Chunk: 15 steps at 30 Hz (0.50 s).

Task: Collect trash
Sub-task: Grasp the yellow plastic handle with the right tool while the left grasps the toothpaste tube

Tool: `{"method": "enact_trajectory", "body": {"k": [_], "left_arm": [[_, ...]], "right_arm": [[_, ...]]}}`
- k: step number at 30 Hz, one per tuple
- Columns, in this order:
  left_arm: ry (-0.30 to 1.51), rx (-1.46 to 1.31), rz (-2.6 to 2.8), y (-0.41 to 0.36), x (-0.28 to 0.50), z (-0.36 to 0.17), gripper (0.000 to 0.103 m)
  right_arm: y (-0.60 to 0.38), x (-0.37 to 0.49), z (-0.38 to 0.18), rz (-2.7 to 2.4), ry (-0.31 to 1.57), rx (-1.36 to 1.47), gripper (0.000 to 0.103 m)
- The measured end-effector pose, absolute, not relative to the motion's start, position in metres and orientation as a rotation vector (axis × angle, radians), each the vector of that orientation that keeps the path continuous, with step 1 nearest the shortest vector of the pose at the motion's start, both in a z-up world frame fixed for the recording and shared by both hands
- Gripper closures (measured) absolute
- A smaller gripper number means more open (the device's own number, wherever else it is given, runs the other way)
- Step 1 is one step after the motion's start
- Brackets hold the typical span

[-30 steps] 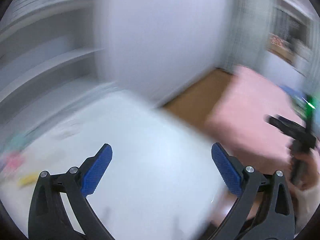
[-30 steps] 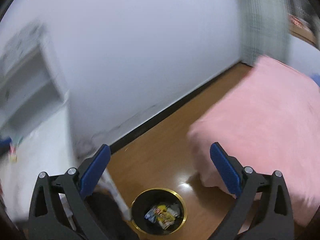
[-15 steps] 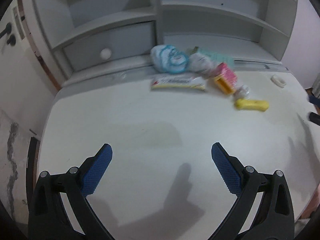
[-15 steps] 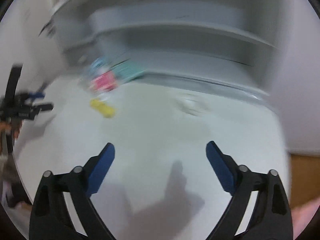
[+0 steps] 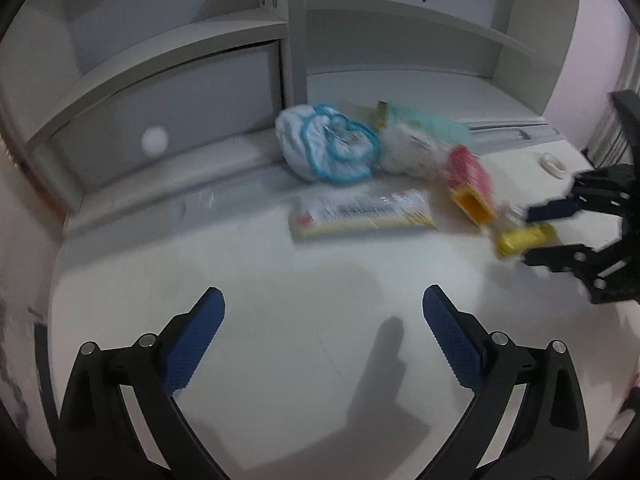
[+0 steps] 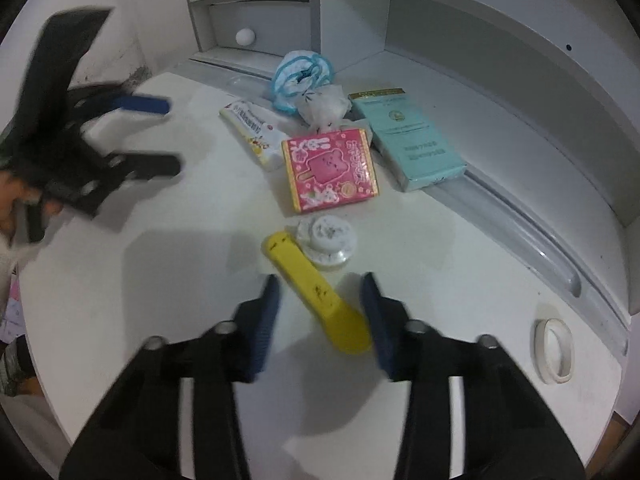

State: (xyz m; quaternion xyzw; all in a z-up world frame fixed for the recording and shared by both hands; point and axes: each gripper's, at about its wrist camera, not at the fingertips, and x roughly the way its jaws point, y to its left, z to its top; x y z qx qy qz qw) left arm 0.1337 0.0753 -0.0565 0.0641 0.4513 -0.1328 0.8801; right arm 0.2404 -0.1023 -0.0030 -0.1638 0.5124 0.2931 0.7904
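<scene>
No text is reading clearly. Print is showing on the pink box (image 6: 331,169), the teal box (image 6: 408,140) and the long white-and-yellow packet (image 6: 254,133), but blur and small size are keeping every word and number illegible.

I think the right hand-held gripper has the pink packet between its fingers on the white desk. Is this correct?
Not quite. In the right wrist view, the right hand-held gripper is closing around the yellow wrapper, not the pink packet, which lies farther back, untouched. It is on the white desk, as you said.
</scene>
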Motion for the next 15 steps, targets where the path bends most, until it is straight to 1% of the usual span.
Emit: {"method": "enact_trajectory", "body": {"k": [4,10,13,14,15], "left_arm": [[0.966,0.139,-0.375,0.072,0.167,-0.061,0.007],[0.96,0.305,-0.493,0.045,0.188,-0.063,0.007],[0.955,0.342,-0.542,0.034,0.187,-0.063,0.012],[0.953,0.346,-0.544,0.032,0.186,-0.063,0.016],[0.951,0.344,-0.547,0.03,0.183,-0.061,0.026]], "right_arm": [[-0.099,0.231,0.001,0.636,1.107,-0.361,0.079],[-0.104,0.224,0.002,0.616,1.085,-0.311,0.08],[-0.102,0.22,0.006,0.604,1.079,-0.307,0.08],[-0.102,0.219,0.008,0.602,1.077,-0.302,0.08],[-0.099,0.222,0.006,0.599,1.076,-0.297,0.08]]}}
